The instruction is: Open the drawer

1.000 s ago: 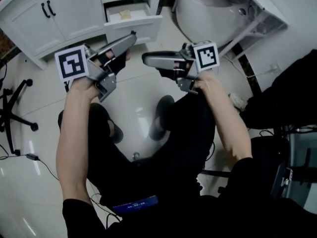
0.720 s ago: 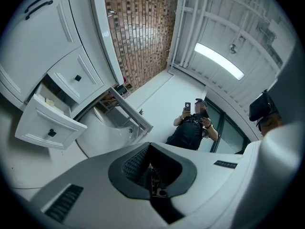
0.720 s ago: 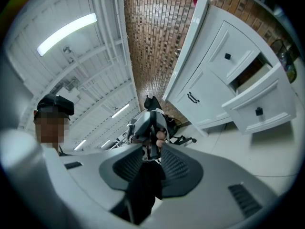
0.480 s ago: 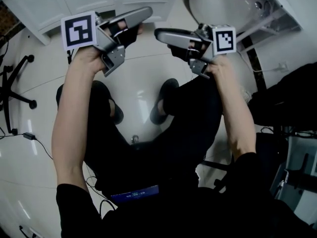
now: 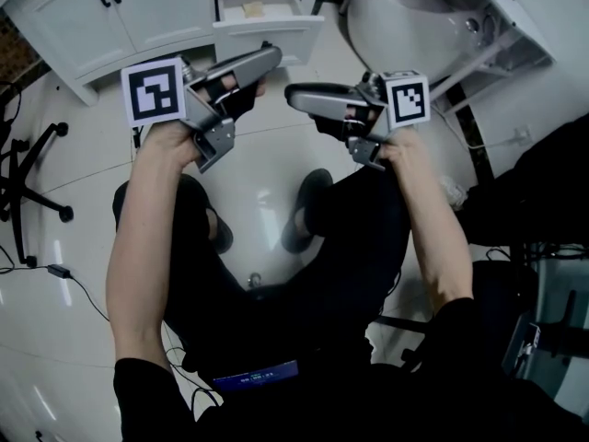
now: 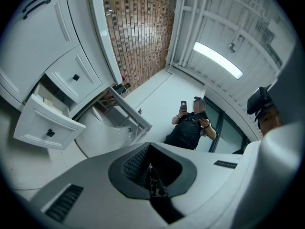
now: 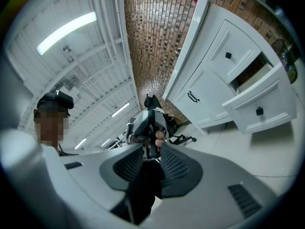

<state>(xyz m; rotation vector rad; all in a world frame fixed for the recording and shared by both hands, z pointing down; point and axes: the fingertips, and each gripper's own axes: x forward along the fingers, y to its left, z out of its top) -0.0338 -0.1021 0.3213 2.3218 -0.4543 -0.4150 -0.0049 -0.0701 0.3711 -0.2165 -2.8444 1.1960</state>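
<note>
The white drawer [image 5: 267, 21] stands pulled out of the white cabinet [image 5: 156, 12], with something beige lying inside it. Both grippers hang in front of me, short of the drawer and apart from it. My left gripper [image 5: 270, 56] points toward the drawer's front, and its jaws meet at the tips with nothing in them. My right gripper [image 5: 293, 96] points left toward the left one, with a gap between its empty jaws. The left gripper view shows the open drawer [image 6: 45, 128] at far left, below a closed one [image 6: 74, 78]. In the right gripper view the drawer [image 7: 262, 106] is at far right.
A large white rounded tub [image 5: 414, 17] sits right of the cabinet. A black office chair base [image 5: 32, 187] and a cable [image 5: 64, 274] lie on the glossy floor at left. A person [image 6: 190, 125] stands by holding a phone. My shoes [image 5: 304, 205] are below the grippers.
The head view has shifted a little. Both grippers keep much the same place before the cabinet. The drawer stays pulled out as before.
</note>
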